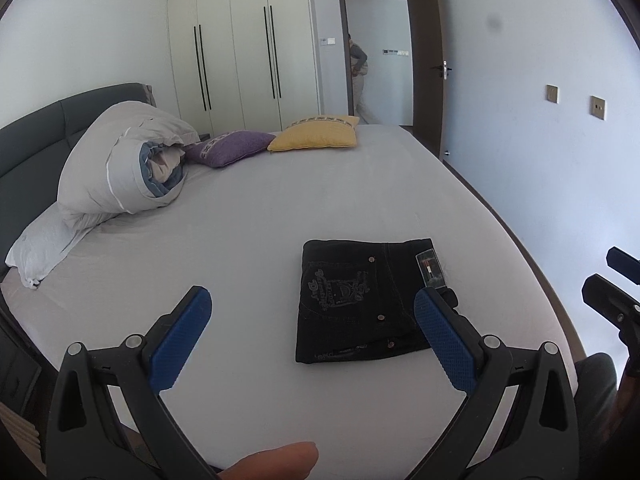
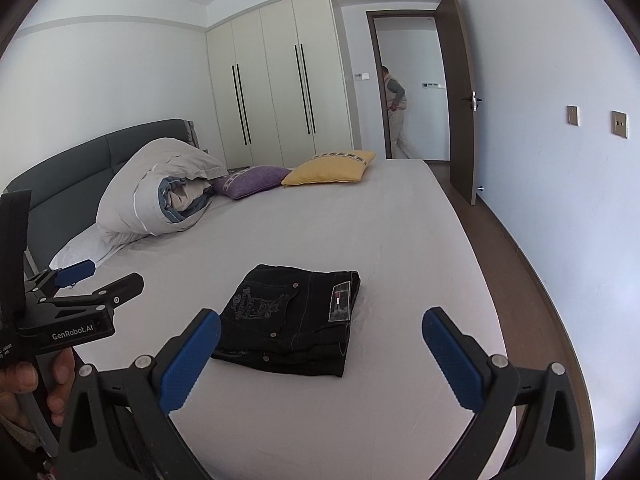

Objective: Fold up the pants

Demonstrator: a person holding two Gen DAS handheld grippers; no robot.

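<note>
Pants (image 1: 362, 300): black, folded into a neat square, lying flat on the bed (image 1: 248, 216), in the lower middle of both views.
Left gripper (image 1: 312, 334): wide open, holding nothing, blue pads (image 1: 180, 344) up above the sheet.
Right gripper (image 2: 322, 354): wide open too, holding nothing.
Pillows: purple pillow (image 1: 230, 147) and yellow pillow (image 1: 316, 135), upper middle, far from the pants.

Both grippers (image 1: 312, 336) (image 2: 322, 356) wide apart, empty.
</note>
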